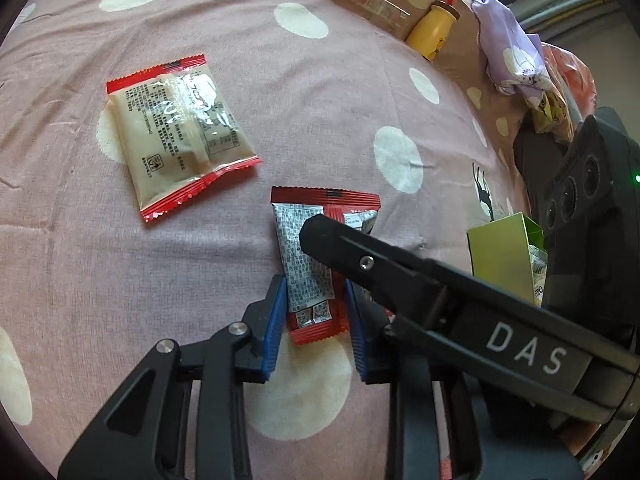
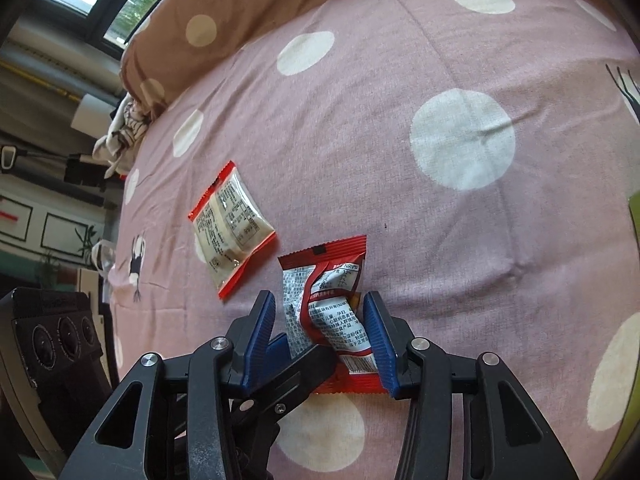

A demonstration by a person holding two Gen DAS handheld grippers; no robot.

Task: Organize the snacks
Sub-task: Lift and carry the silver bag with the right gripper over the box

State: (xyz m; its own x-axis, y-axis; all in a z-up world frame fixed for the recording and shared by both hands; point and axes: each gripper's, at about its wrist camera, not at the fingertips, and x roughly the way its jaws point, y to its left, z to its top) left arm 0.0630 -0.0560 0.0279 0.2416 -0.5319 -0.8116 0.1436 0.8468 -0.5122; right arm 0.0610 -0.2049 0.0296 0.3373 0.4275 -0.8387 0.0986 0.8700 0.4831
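Left wrist: both grippers, left [image 1: 316,312] & right [image 2: 320,336], clamp one crumpled red-edged silver snack pkt [image 1: 308,272], fine print showing.

We read "DAS" in white letters on the black arm of the right gripper [image 1: 320,236] and "NRV%" on the red-edged snack packet [image 2: 340,304], while its other fine print stayed too small for us.

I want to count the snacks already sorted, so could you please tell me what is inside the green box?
The green box stands open. One pale printed packet shows in its opening. The box wall and the right gripper's body hide the rest, so no count is possible.
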